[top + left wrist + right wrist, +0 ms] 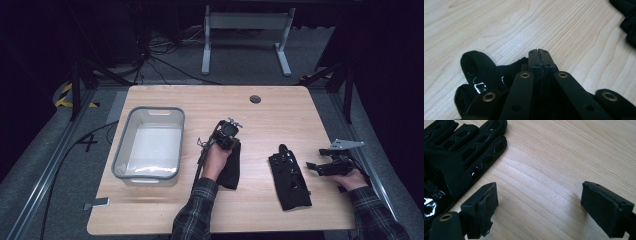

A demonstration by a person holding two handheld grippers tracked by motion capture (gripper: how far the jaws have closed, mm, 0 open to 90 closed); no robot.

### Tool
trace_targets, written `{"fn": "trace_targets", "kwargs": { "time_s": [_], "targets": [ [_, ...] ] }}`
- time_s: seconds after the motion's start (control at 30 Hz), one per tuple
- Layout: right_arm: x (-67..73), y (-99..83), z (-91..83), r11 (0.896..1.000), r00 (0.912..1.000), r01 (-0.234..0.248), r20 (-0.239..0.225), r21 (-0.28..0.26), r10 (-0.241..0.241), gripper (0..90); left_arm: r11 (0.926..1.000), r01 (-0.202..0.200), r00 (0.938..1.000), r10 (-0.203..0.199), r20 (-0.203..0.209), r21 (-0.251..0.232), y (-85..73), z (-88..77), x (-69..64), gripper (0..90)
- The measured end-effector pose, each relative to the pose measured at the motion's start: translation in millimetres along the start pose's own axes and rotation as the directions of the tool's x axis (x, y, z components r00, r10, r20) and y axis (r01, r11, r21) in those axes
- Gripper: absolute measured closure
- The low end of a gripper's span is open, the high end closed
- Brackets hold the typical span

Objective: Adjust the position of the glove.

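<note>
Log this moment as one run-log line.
left gripper: shut on glove | right gripper: open, holding nothing | second glove: flat on table | bin: left of the gloves

Wooden table [260, 130] brightly lit from above, dark surroundings, glare spots on glossy black glove [454, 157], near jaws softly blurred

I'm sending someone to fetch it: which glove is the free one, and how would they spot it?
On the wooden table, look right of the grey bin. Past the left tongs, which pinch one black glove, lies the free glove, flat, alone, beside the open right tongs.
</note>
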State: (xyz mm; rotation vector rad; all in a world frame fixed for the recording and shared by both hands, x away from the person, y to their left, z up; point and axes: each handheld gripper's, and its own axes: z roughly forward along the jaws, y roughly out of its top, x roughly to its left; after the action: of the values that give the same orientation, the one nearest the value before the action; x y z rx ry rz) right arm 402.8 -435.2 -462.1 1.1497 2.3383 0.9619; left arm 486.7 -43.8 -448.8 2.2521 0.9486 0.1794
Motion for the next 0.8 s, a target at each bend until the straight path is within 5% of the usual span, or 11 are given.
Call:
{"fn": "trace_targets", "kwargs": {
  "time_s": [0.33, 0.8],
  "targets": [
    [0.0, 0.0, 0.0, 1.000, 1.0000, 0.000, 0.000, 0.000, 0.000, 14.6, 0.9999, -0.010, 0.9990, 0.010, 0.044, -0.004, -3.8, 1.4, -12.6, 89.9],
    [0.0, 0.0, 0.0, 1.000, 1.0000, 0.000, 0.000, 0.000, 0.000, 14.6, 0.9968, -0.077, 0.9892, 0.079, 0.123, -0.020, -1.3, 15.3, -68.0, 89.9]
  ]
}}
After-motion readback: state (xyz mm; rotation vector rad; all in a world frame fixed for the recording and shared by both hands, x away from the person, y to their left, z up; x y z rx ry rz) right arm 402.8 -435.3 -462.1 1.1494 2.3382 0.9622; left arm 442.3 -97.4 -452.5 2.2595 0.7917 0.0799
